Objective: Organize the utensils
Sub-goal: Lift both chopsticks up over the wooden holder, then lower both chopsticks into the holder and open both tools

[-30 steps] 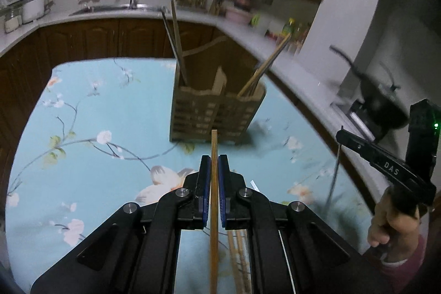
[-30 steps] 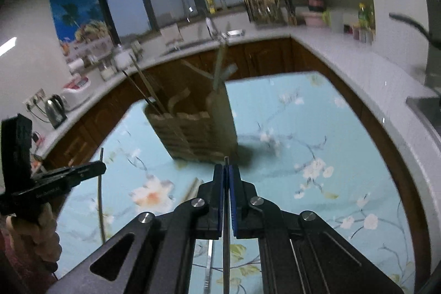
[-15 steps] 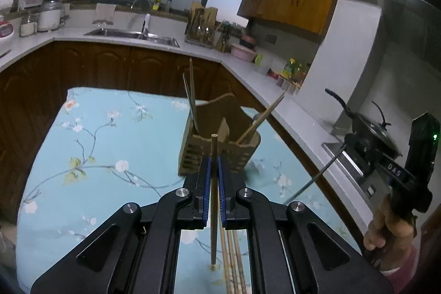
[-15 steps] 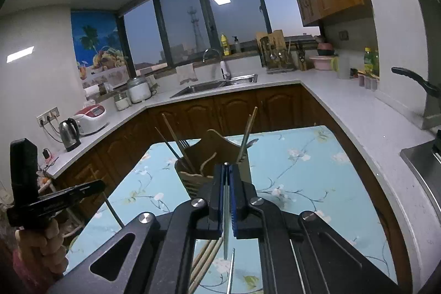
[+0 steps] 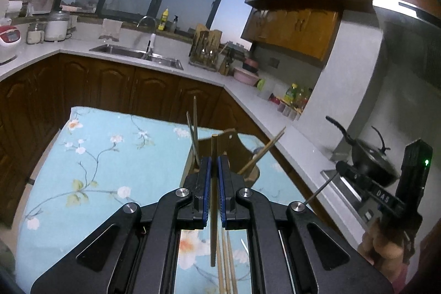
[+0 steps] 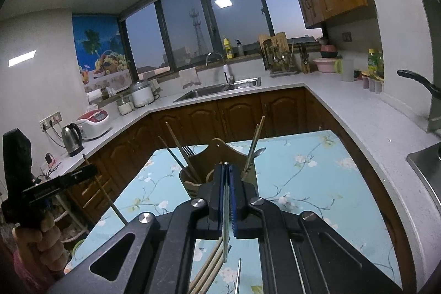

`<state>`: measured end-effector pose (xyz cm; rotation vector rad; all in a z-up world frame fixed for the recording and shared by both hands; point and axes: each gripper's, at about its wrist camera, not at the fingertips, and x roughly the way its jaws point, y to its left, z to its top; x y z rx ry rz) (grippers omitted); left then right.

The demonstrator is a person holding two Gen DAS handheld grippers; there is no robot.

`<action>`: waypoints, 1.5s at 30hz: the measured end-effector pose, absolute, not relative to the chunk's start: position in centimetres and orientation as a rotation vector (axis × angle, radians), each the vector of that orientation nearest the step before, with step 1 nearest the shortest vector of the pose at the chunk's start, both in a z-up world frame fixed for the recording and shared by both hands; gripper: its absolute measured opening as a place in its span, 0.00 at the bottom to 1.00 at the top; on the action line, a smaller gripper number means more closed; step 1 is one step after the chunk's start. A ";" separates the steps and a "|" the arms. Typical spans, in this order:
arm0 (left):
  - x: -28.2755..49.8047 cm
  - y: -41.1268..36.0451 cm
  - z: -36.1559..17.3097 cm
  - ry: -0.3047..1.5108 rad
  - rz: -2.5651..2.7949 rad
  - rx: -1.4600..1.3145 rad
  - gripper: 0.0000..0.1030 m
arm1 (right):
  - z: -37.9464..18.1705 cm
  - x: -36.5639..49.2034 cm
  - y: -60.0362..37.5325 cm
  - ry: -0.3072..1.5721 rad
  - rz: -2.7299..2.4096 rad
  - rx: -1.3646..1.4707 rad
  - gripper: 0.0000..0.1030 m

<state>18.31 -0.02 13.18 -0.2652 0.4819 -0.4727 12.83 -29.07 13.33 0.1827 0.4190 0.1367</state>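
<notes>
Carrying step: the left hand-held gripper pinches a wooden chopstick and the right hand-held gripper a thin metal utensil, both frame-centre before the wooden holder on the desk. Next, tip each down into a slot.

The left gripper is clamped tight on a wooden chopstick standing upright between its blue pads. The right gripper pinches a thin metal utensil the same way. Each is carried in a hand, both pointing slightly downward, side by side.
</notes>
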 end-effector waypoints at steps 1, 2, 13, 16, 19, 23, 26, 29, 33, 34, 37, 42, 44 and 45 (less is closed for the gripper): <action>18.4 -0.1 13.4 0.473 -0.472 -0.267 0.04 | 13.5 13.0 -29.1 0.413 0.137 0.182 0.04; 18.7 -0.2 13.8 0.461 -0.472 -0.268 0.04 | 13.7 13.2 -29.1 0.409 0.137 0.182 0.04; 22.5 -1.2 17.4 0.344 -0.448 -0.268 0.04 | 17.0 17.0 -29.6 0.311 0.119 0.198 0.04; 24.3 -1.6 18.6 0.309 -0.435 -0.283 0.04 | 18.0 18.6 -29.9 0.281 0.107 0.204 0.04; 26.1 -1.9 19.2 0.281 -0.420 -0.299 0.04 | 18.5 19.9 -30.2 0.260 0.095 0.208 0.04; 28.2 -2.8 18.7 0.265 -0.404 -0.304 0.04 | 18.3 21.7 -30.2 0.249 0.072 0.199 0.04; 29.5 -3.6 16.8 0.273 -0.381 -0.296 0.04 | 16.8 22.9 -30.1 0.269 0.056 0.198 0.04; 30.0 -4.1 14.5 0.305 -0.370 -0.295 0.04 | 15.1 23.7 -30.2 0.299 0.055 0.214 0.04; 30.5 -4.5 11.9 0.351 -0.368 -0.287 0.04 | 12.8 24.3 -30.1 0.342 0.057 0.225 0.04; 30.7 -4.8 11.4 0.363 -0.367 -0.284 0.04 | 12.1 24.4 -30.1 0.359 0.059 0.233 0.04; 30.9 -4.9 9.9 0.402 -0.362 -0.269 0.04 | 10.8 24.9 -30.3 0.396 0.060 0.249 0.04; 31.4 -5.2 8.0 0.460 -0.367 -0.257 0.05 | 9.2 25.6 -30.6 0.454 0.067 0.267 0.04; 31.3 -5.0 7.8 0.458 -0.359 -0.250 0.05 | 9.0 25.6 -30.7 0.454 0.059 0.266 0.04; 31.3 -5.0 7.7 0.461 -0.362 -0.251 0.05 | 9.0 25.6 -30.8 0.455 0.057 0.272 0.05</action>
